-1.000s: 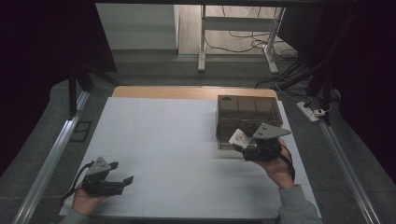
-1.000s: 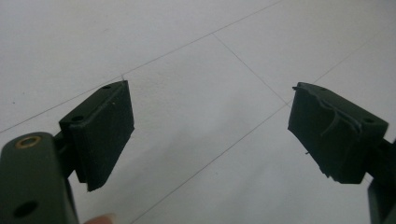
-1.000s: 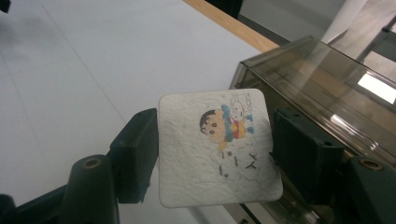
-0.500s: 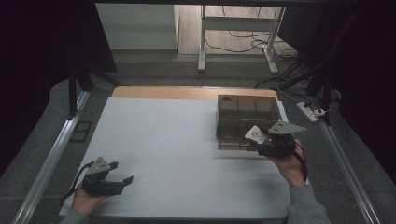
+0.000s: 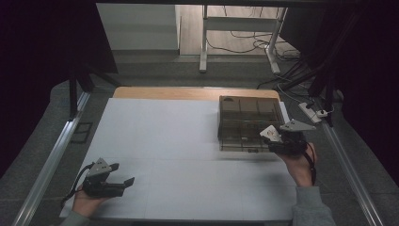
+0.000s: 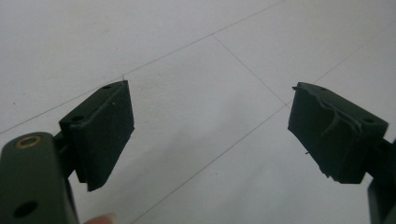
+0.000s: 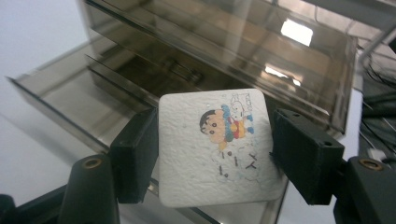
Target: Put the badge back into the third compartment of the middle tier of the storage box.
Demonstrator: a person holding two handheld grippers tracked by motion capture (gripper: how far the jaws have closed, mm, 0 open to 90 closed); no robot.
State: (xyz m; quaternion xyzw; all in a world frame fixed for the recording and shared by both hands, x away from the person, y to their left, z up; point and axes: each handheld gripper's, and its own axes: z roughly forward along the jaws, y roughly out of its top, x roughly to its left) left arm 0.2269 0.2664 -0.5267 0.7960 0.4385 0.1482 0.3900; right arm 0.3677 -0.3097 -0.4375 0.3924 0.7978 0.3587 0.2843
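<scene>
Square white cartoon-printed coaster clamped edgewise in right hand-held gripper, over smoky clear plastic divided box at worktop right edge.
Best lowered level into an open compartment before letting go; left hand-held gripper idle, spread apart, near front-left corner.

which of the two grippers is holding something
The right gripper, by the smoky transparent plastic compartment box, clamps a white square cartoon-printed coaster. The left gripper is open over the white table.

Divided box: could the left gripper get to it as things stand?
Probably yes. The left gripper sits open at the near left, the box far right, with bare white table between; only the right gripper crowds its near edge.
</scene>
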